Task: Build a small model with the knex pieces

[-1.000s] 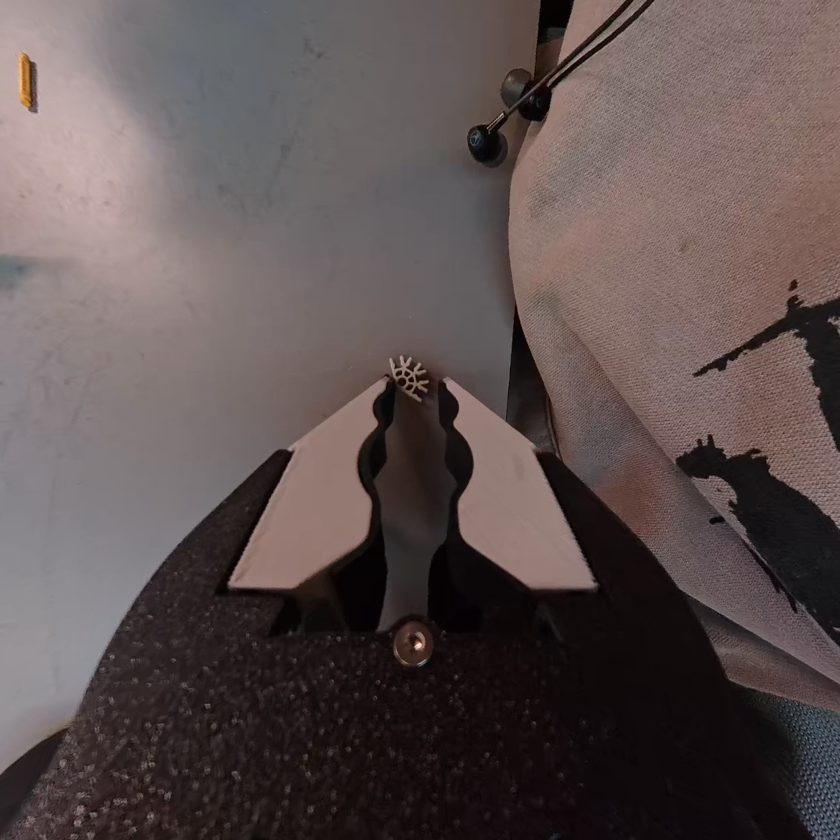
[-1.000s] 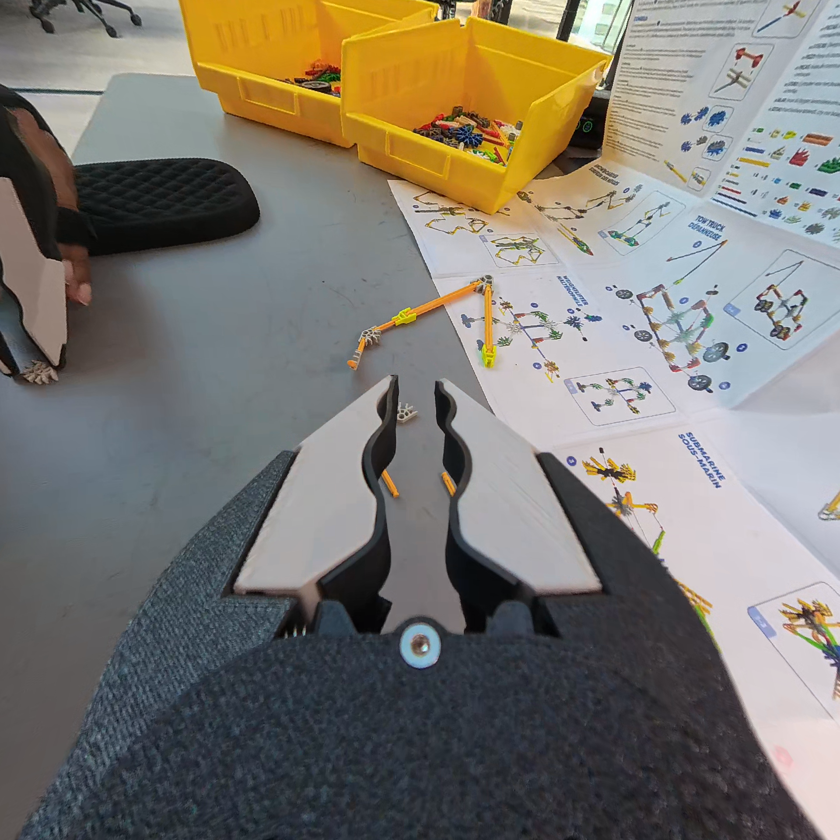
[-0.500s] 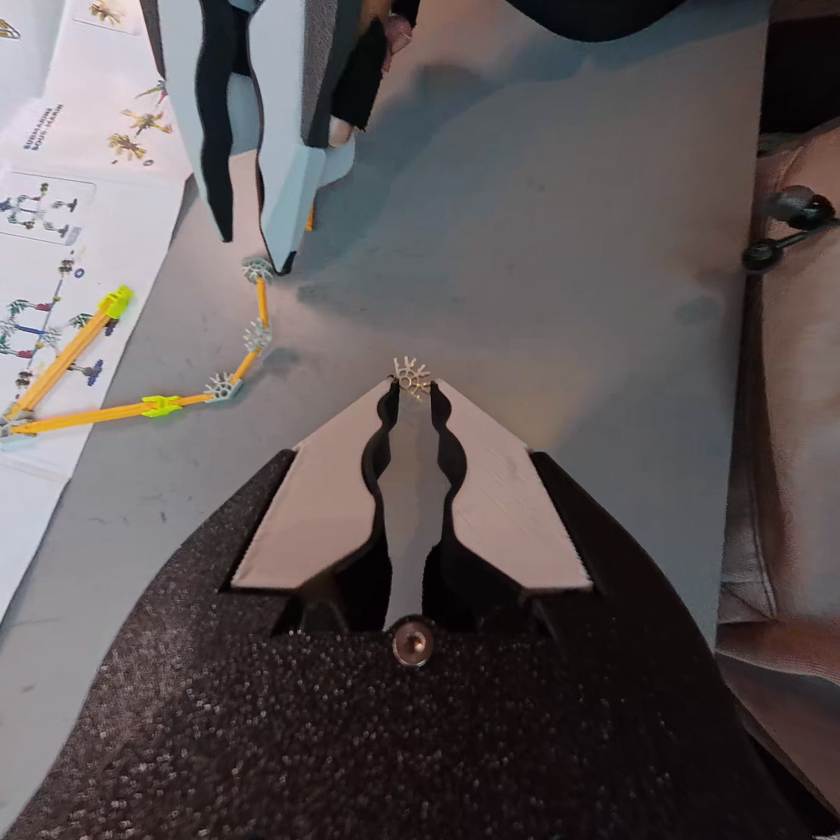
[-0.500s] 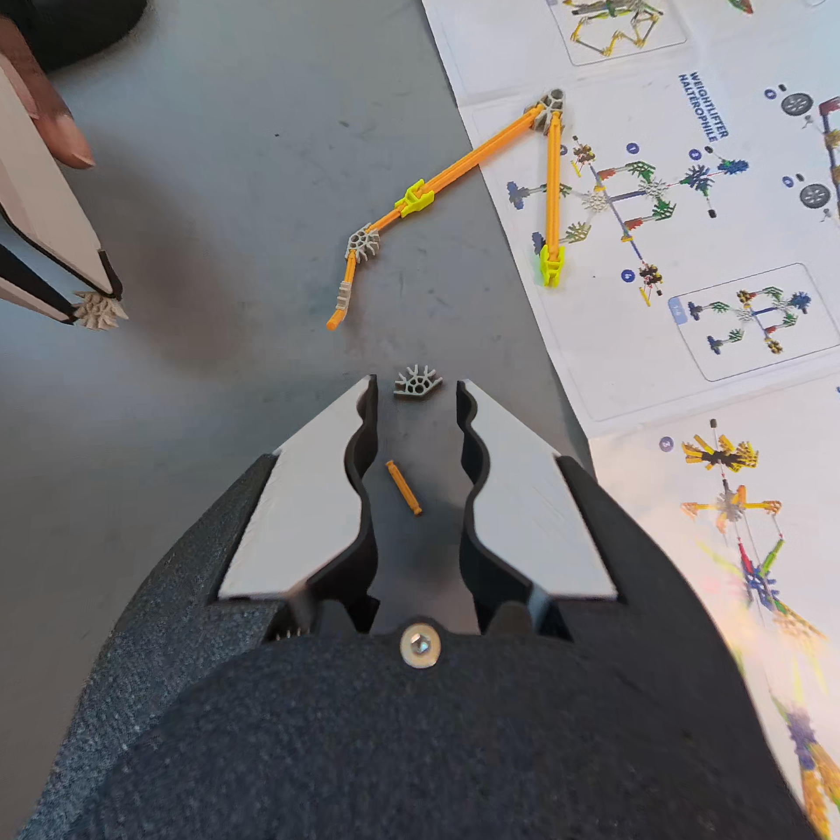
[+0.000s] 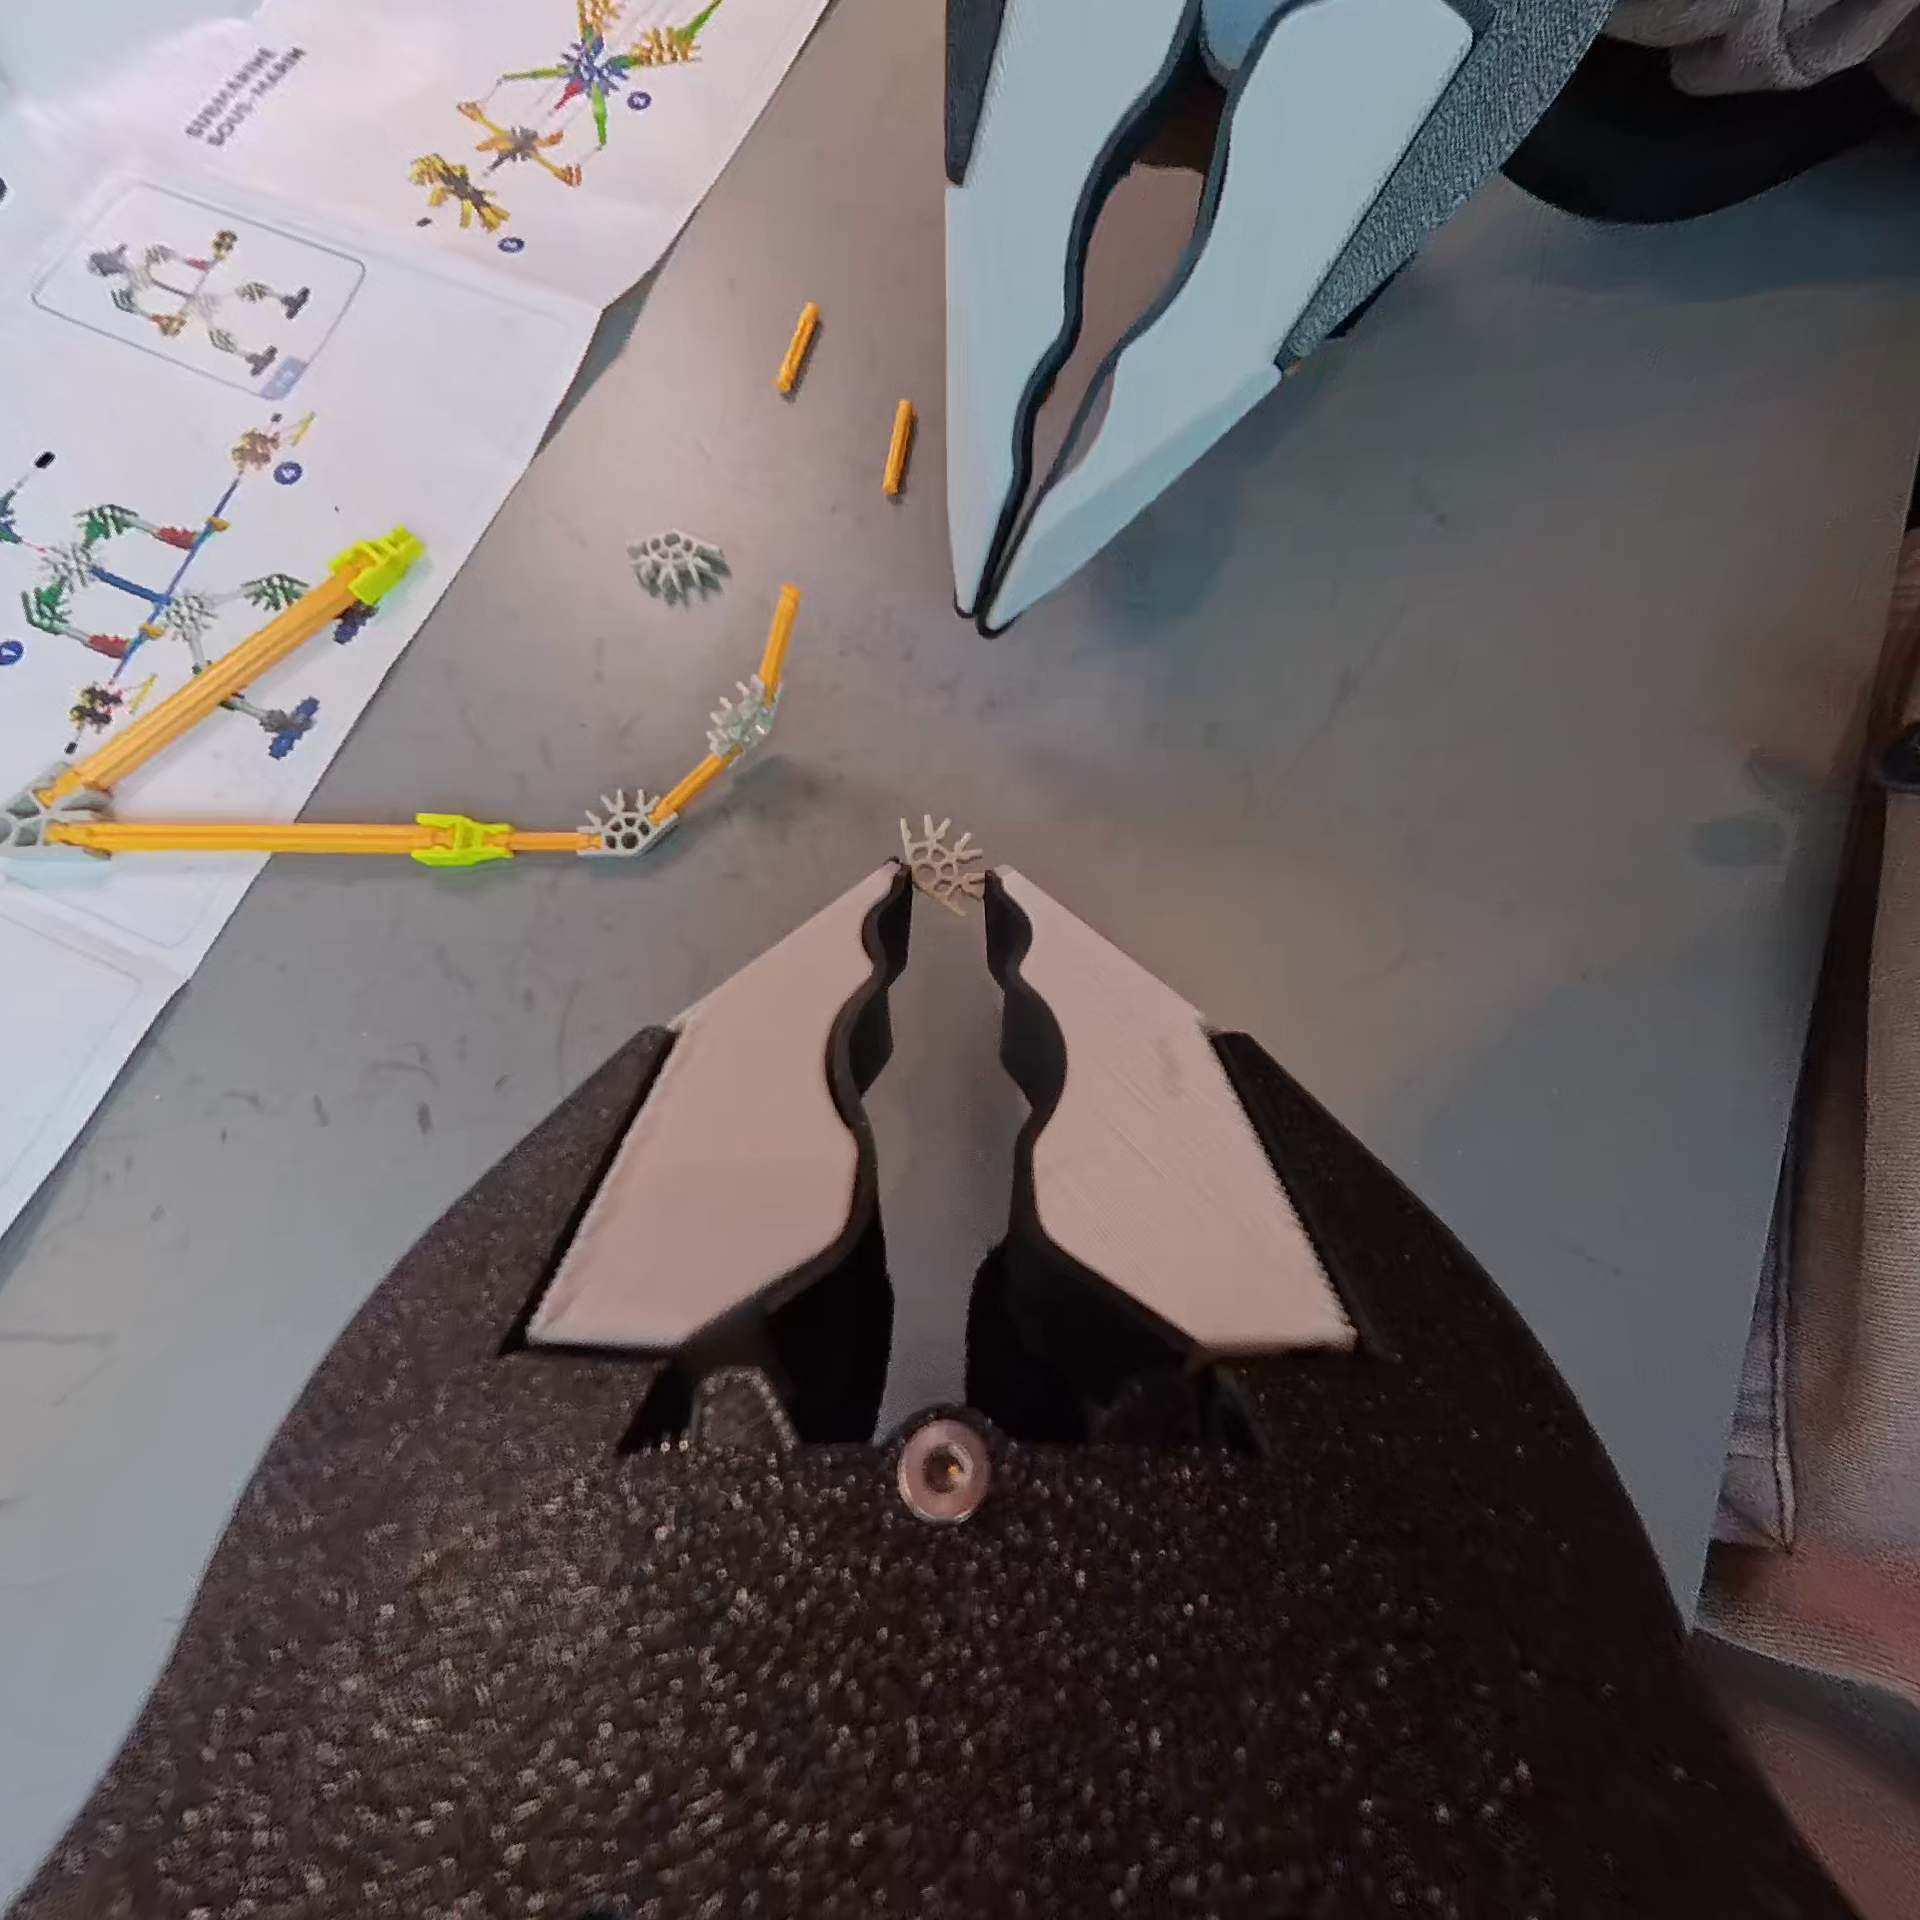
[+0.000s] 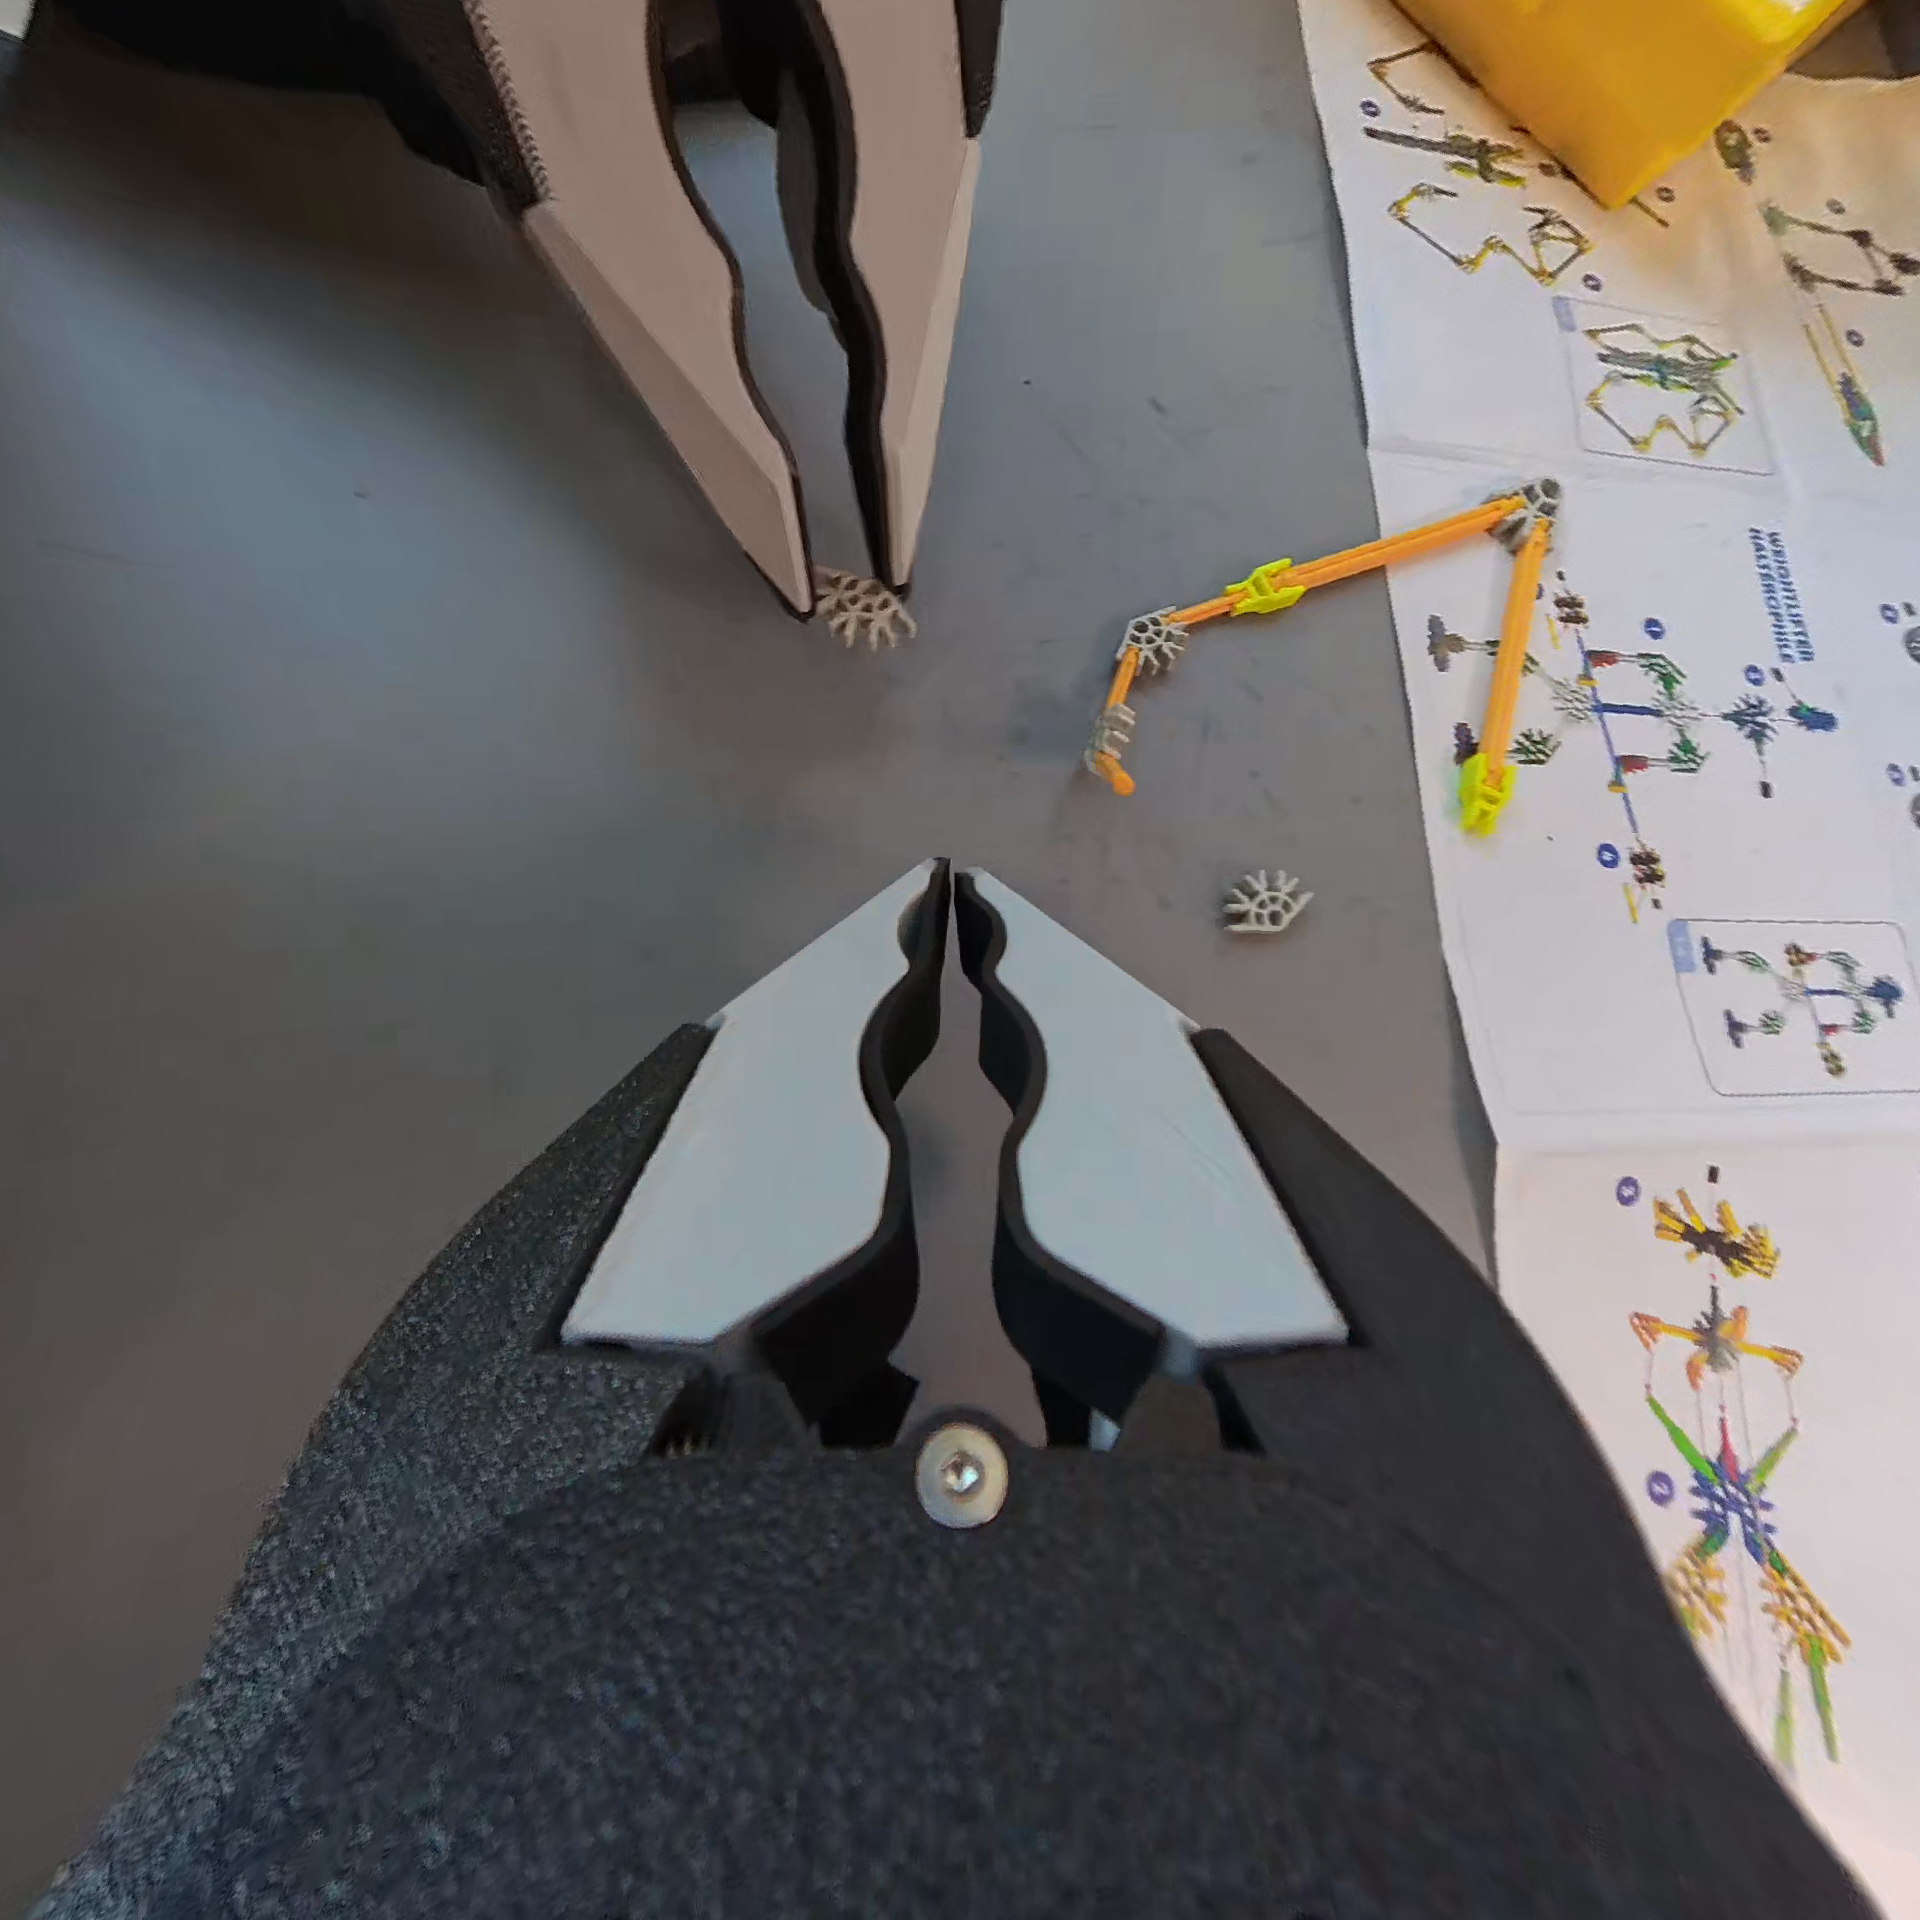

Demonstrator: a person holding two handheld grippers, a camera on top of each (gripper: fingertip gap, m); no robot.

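My left gripper point(image 5: 940, 883) is shut on a small grey spoked connector point(image 5: 943, 871), held just above the grey table point(image 5: 1351, 831). It also shows in the right wrist view point(image 6: 850, 601) with the connector point(image 6: 868, 623) at its tips. My right gripper point(image 6: 948, 871) is shut and empty, and faces the left gripper across a short gap. It also shows in the left wrist view point(image 5: 985, 621). An assembly of orange rods, grey connectors and green clips point(image 5: 457, 836) point(image 6: 1257, 592) lies to the side. A loose grey connector point(image 5: 677, 566) point(image 6: 1265, 902) lies near it.
Two short orange rods point(image 5: 797, 348) point(image 5: 898, 447) lie loose beside the right gripper. A printed instruction sheet point(image 5: 260, 312) point(image 6: 1662, 1039) covers one side of the table. A yellow bin point(image 6: 1600, 83) stands on it at the far corner. Fabric shows past the table edge point(image 5: 1849, 1351). Spacing between my two grippers at the tips: around 6 centimetres.
My right gripper has shut and moved away from the loose grey connector and rod. My left gripper, still holding its connector, has swung in to face the right gripper.
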